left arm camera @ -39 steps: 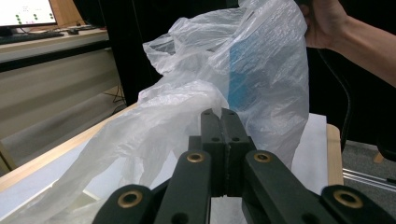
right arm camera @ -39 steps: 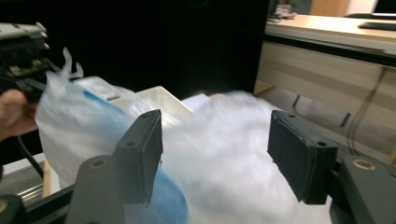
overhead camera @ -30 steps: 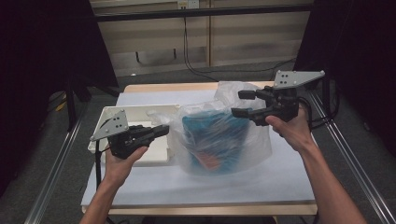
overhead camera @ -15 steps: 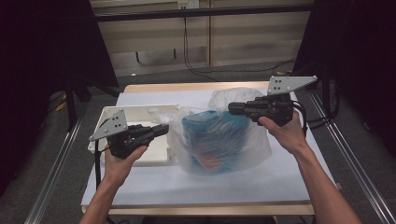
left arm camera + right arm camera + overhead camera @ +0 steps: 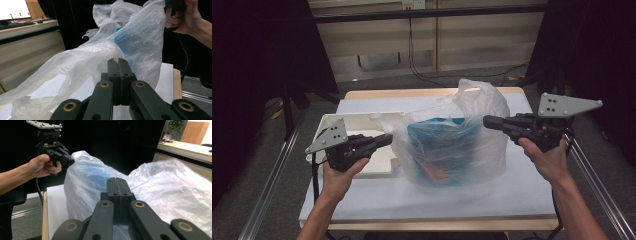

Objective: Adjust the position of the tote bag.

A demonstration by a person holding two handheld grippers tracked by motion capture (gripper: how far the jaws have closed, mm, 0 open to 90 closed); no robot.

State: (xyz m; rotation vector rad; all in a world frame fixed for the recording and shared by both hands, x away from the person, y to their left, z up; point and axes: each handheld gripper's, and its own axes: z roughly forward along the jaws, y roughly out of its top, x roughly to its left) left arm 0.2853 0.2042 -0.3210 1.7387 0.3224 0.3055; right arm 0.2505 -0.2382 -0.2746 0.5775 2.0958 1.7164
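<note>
A clear plastic bag [image 5: 452, 150] stands in the middle of the table with a teal box-like item [image 5: 439, 137] inside it. Its loose top [image 5: 474, 92] sticks up. My left gripper [image 5: 388, 138] is at the bag's left edge, jaws shut, with film [image 5: 82, 57] stretched across its tips. My right gripper [image 5: 486, 121] is held up at the bag's right side, jaws shut against the film [image 5: 160, 185]. The pinch itself is hidden behind the tips in both gripper views. The right gripper view also shows the other hand's gripper [image 5: 58, 155] beyond the bag [image 5: 87, 182].
A white tray [image 5: 332, 122] lies on the table's left side, under my left hand. The table [image 5: 512, 195] has a pale cover and metal rails [image 5: 592, 175] along both sides. Cables hang behind the far edge.
My right gripper has moved right and slightly down from above the bag's top to its right side. The bag has spread and its top now stands up. The left gripper has stayed put.
</note>
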